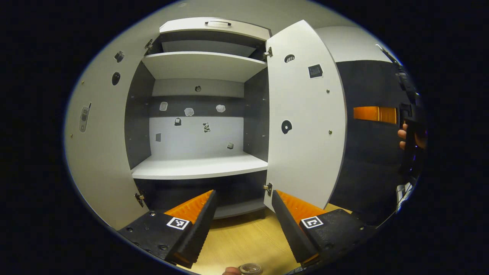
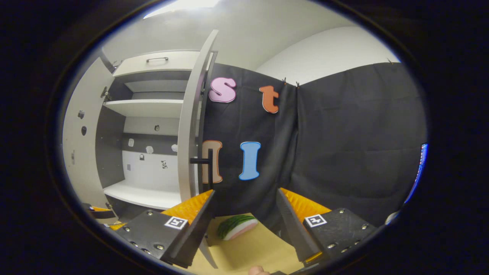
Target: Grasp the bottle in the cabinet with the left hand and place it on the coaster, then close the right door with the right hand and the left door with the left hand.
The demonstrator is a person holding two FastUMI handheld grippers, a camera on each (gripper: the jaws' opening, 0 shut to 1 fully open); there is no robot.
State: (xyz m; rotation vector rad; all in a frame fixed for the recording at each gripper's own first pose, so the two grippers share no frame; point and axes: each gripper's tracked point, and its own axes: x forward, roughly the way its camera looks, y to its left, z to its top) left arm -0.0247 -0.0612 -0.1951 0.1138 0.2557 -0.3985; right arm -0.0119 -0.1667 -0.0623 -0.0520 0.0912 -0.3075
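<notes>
In the left gripper view the grey cabinet [image 1: 198, 168] stands in front of me with both doors swung out and its shelves bare. The left door [image 1: 99, 152] and the right door [image 1: 305, 114] flank the opening. My left gripper [image 1: 243, 194] is open just before the lower shelf, with nothing between its fingers. A round clear top [image 1: 250, 269], which looks like the bottle's, peeks in at the bottom edge on the wooden table. In the right gripper view my right gripper [image 2: 246, 192] is open, facing the right door's edge [image 2: 191, 133] and its black handle [image 2: 206, 162].
A toy watermelon slice [image 2: 237, 226] lies on the wooden table [image 2: 252, 248] between my right fingers. Black cloth wall [image 2: 344, 145] hangs behind and right of the cabinet. At the far right of the left gripper view a hand [image 1: 403, 138] holds the other gripper.
</notes>
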